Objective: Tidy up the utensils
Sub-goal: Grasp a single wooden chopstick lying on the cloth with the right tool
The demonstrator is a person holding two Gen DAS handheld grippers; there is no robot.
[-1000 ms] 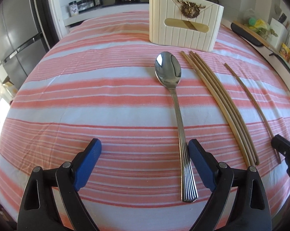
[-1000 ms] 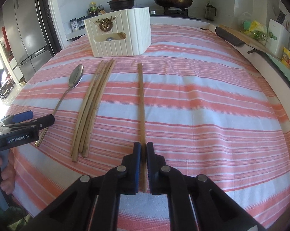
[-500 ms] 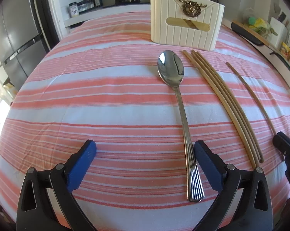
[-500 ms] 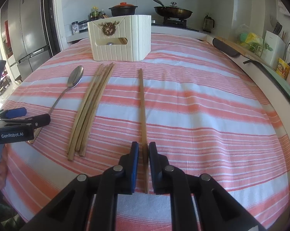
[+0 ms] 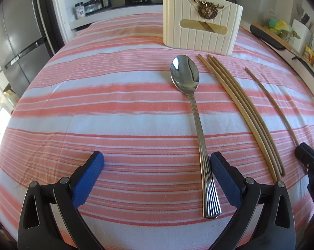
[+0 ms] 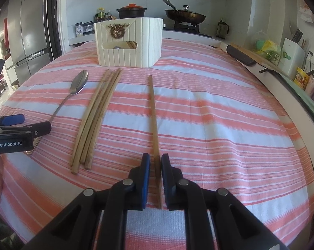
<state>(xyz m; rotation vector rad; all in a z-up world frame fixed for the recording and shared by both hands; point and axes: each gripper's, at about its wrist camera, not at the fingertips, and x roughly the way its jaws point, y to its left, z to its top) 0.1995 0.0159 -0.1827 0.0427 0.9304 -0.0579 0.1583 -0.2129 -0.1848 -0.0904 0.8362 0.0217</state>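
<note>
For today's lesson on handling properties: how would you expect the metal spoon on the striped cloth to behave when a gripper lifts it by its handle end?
The spoon looks like polished steel, so probably stiff but slippery between pads. Its broad bowl lies far from the ridged handle end, so it may droop bowl-first. The open left gripper brackets that handle.

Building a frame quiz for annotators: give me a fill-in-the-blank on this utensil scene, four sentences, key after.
1. The left gripper has its jaws wide ____.
2. The lone chopstick lies between the pads of the ____ gripper.
3. The spoon lies with its bowl pointing toward the cream ____.
4. Between spoon and lone chopstick lies a bundle of ____ chopsticks.

Missing words: open; right; holder; three
</note>
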